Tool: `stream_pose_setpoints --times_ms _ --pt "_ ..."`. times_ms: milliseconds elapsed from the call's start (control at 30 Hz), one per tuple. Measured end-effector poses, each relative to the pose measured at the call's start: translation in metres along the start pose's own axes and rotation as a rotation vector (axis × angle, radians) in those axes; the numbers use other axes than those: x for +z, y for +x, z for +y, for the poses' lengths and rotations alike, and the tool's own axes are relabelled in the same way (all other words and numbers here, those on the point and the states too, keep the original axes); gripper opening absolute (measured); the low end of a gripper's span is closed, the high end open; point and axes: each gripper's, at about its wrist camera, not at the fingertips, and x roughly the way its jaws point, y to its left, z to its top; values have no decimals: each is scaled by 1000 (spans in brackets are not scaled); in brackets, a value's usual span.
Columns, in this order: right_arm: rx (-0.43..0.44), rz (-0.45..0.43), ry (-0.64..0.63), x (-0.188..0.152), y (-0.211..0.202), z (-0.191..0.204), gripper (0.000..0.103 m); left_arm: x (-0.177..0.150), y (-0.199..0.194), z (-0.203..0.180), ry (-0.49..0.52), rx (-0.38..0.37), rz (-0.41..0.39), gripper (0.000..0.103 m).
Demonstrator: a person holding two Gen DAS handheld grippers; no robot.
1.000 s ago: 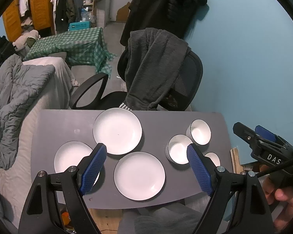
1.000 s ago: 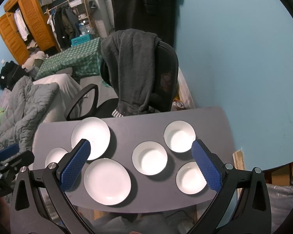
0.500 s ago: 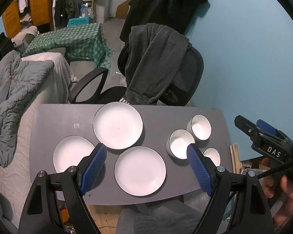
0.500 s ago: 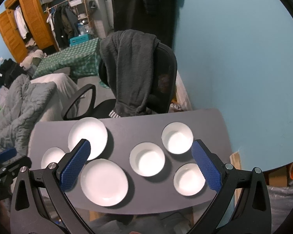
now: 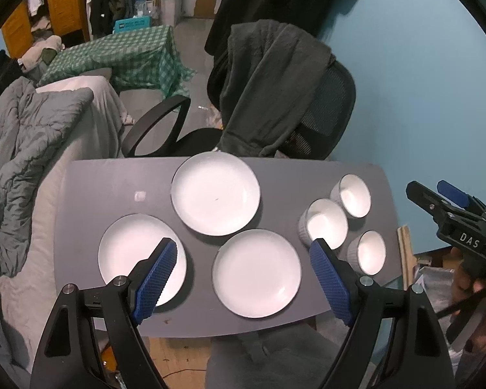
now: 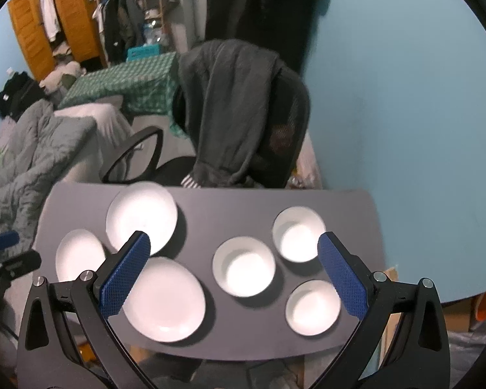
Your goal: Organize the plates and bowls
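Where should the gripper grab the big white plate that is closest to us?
Probably by the rim of the near plate, on the edge facing the left gripper. It lies flat on the gray table, so one of the fingers likely has to slip under that low edge, the other pressing on top.

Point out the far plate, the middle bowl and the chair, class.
far plate (image 5: 215,193), left wrist view, its flat centre
middle bowl (image 6: 244,267), right wrist view, its inner base
chair (image 5: 327,120), left wrist view, its mesh backrest
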Motion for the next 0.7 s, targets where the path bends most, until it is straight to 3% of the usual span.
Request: stream_pose_setpoints --times_ms 133,500,700 --pt "21 43 -15 -11 18 7 101 -7 15 13 12 18 23 86" --pt "112 166 -8 -46 68 19 101 -39 61 35 -24 -47 104 86" --pt "104 247 -16 -71 99 24 101 -58 91 43 -37 -47 147 86"
